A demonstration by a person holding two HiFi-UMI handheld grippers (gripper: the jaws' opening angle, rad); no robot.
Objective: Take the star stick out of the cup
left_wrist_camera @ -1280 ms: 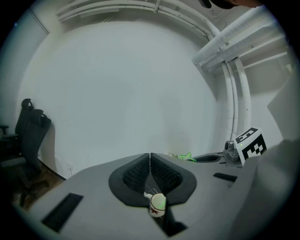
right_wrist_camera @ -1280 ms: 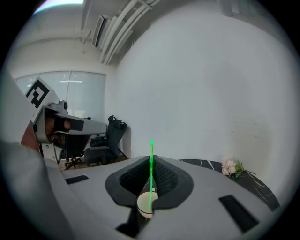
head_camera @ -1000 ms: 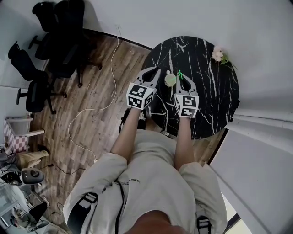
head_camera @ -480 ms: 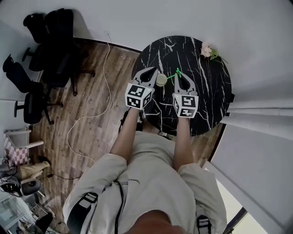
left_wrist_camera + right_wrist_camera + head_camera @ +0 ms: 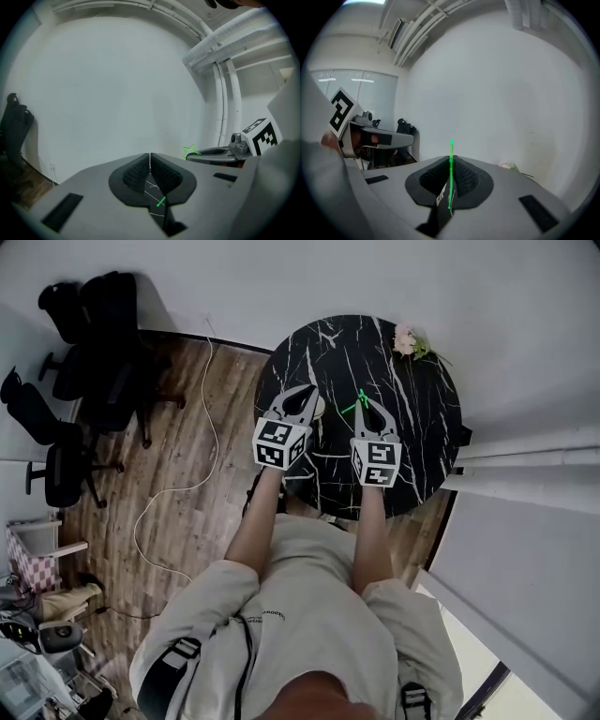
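My right gripper (image 5: pixel 365 400) is shut on the thin green star stick (image 5: pixel 353 405), which slants out to the left of its jaws above the black marble table (image 5: pixel 412 451). In the right gripper view the stick (image 5: pixel 450 174) runs straight up between the pads of the right gripper (image 5: pixel 451 160). The pale cup (image 5: pixel 321 408) stands just right of my left gripper (image 5: pixel 306 395), partly hidden by it, and the stick's lower end is clear of it. The left gripper (image 5: pixel 150 156) has its jaws shut with nothing between them. The left gripper view shows the green star (image 5: pixel 190 151) at the right gripper's tips.
A small pink flower (image 5: pixel 407 340) lies at the table's far edge by the white wall. Black office chairs (image 5: pixel 89 343) stand on the wooden floor to the left, and a white cable (image 5: pixel 178 486) trails across it. The person stands at the table's near edge.
Both grippers have shifted to the right across the table. The stick, which reached the cup's rim before, now hangs apart from the cup in the right gripper.
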